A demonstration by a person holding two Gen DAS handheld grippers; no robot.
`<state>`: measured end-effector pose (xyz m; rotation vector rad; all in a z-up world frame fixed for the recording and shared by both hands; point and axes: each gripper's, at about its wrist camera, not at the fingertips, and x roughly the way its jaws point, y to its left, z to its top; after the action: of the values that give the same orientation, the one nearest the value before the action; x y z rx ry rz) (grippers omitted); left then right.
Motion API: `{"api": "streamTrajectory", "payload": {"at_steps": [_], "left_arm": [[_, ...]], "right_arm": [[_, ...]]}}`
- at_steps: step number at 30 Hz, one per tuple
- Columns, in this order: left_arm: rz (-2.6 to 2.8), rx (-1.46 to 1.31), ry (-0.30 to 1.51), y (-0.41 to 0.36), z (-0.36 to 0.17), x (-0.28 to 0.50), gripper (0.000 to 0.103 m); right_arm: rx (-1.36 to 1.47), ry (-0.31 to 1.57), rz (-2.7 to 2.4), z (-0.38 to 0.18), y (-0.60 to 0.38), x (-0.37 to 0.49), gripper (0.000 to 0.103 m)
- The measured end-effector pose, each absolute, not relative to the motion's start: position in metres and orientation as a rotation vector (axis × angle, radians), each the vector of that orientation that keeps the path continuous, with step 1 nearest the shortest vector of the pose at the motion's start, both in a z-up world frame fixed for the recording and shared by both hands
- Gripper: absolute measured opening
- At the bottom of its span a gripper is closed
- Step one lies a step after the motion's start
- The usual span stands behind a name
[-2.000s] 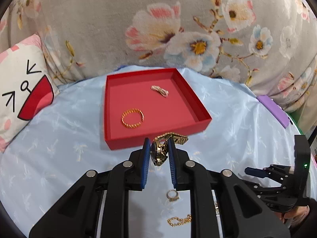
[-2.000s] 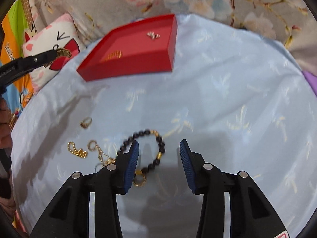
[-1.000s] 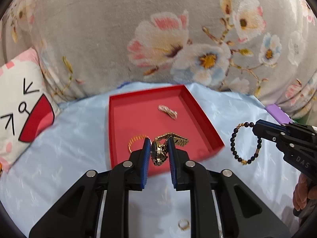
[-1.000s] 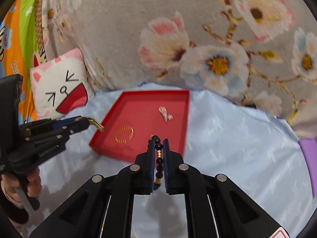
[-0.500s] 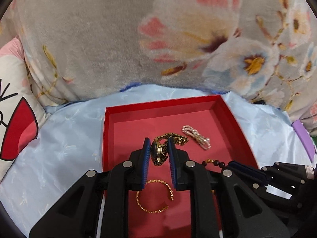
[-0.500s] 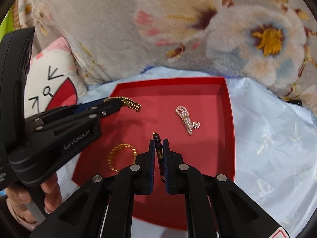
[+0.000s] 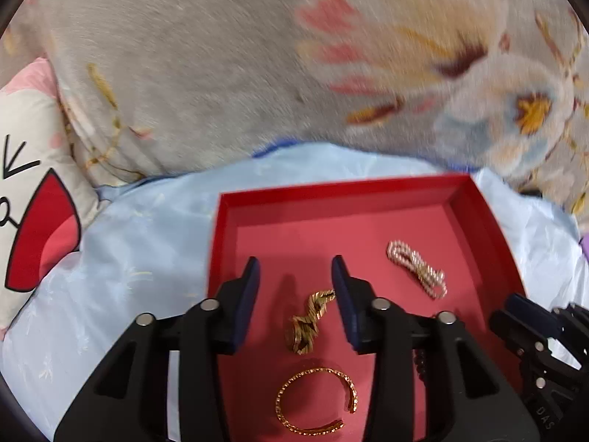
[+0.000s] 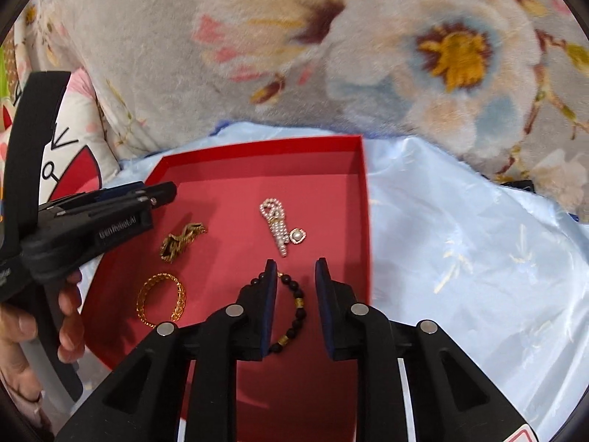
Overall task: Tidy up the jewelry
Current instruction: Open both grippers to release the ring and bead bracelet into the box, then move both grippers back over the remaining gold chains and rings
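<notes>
Watch point(image 7: 307, 322) and beaded bracelet point(image 8: 294, 313) dropped into red tray point(image 7: 331, 188), both hand-held grippers apart, seemingly empty.

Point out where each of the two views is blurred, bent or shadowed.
Left wrist view: the floral blanket is smeared by motion blur, the red tray looks bowed by the fisheye, and the gold watch throws a soft shadow to its left. Right wrist view: blanket flowers are slightly soft, the beaded bracelet and pearl piece stay sharp, and dark corners vignette the frame.
</notes>
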<state>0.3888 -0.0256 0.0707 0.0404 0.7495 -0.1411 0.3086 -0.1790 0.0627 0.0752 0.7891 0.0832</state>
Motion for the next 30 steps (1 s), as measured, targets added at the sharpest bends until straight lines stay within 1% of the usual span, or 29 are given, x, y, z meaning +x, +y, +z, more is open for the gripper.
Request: {"api": "streamTrajectory", "payload": {"at_steps": [2, 4, 7, 9, 10, 13, 15, 23, 30], "left_arm": [[-0.143, 0.020, 0.737, -0.020, 0.079, 0.383, 0.043], [-0.138, 0.019, 0.719, -0.016, 0.088, 0.372, 0.050], [-0.123, 0.044, 0.680, -0.012, 0.101, 0.349, 0.056], [-0.118, 0.063, 0.655, -0.009, 0.109, 0.325, 0.060], [-0.121, 0.063, 0.648, -0.007, 0.112, 0.313, 0.062], [-0.131, 0.074, 0.637, -0.006, 0.116, 0.282, 0.064], [-0.144, 0.080, 0.645, -0.006, 0.116, 0.257, 0.064], [-0.166, 0.103, 0.678, -0.012, 0.092, 0.177, 0.064], [-0.201, 0.068, 0.770, -0.014, 0.057, 0.137, 0.064]], "right_arm": [[0.071, 0.771, 0.088, 0.069, -0.182, 0.298, 0.021], [0.064, 0.750, 0.099, 0.077, -0.184, 0.280, 0.021], [0.047, 0.730, 0.113, 0.088, -0.187, 0.256, 0.023], [0.038, 0.711, 0.125, 0.096, -0.190, 0.234, 0.029], [0.034, 0.701, 0.126, 0.099, -0.193, 0.221, 0.030], [0.016, 0.681, 0.137, 0.106, -0.196, 0.185, 0.033], [0.010, 0.677, 0.146, 0.108, -0.197, 0.165, 0.039], [0.022, 0.711, 0.162, 0.083, -0.194, 0.090, 0.040], [0.051, 0.765, 0.172, 0.060, -0.194, 0.052, 0.040]]}}
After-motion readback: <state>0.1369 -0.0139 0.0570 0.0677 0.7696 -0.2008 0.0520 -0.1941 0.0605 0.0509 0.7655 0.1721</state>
